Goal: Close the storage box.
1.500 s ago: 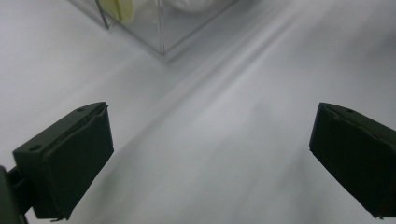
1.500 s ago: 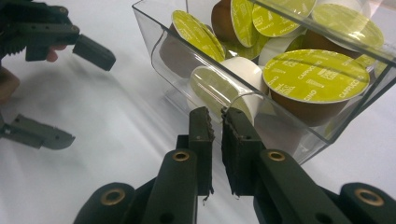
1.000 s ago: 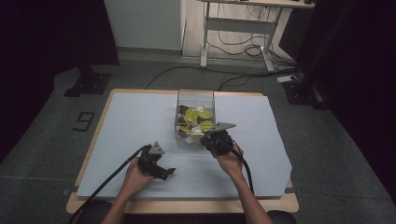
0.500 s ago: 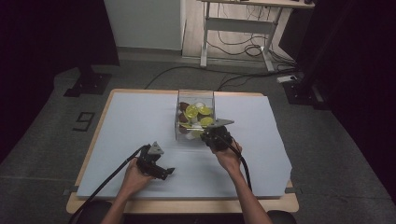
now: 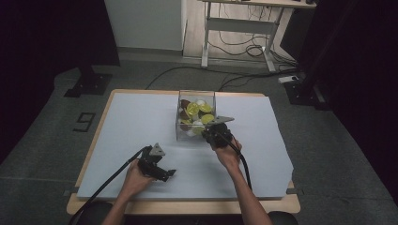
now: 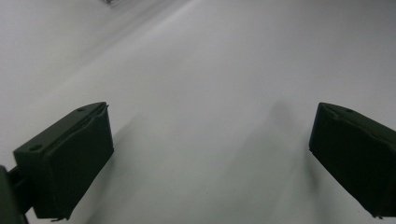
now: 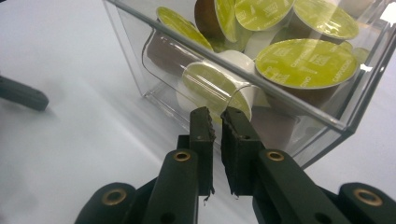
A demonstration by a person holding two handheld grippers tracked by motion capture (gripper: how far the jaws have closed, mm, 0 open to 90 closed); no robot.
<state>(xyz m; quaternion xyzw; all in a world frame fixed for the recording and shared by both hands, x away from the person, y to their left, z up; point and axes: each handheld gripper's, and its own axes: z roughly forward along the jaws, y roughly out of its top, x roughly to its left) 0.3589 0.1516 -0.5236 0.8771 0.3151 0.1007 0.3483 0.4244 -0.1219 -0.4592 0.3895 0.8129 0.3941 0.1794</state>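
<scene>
White paper covered my bench (image 5: 141,117), and the clear acrylic box (image 5: 195,96) of coffee capsules (image 7: 306,63) stood toward twelve o'clock of centre. I had the right claw (image 7: 217,116) at the box's near wall, its jaws nearly closed with nothing between them, tips just at a curved cut-out in the front wall where a white capsule (image 7: 219,84) lay; I judged that was for drawing one out. My left claw (image 5: 162,173) waited wide open and empty at seven o'clock, well apart, low over the paper.
</scene>
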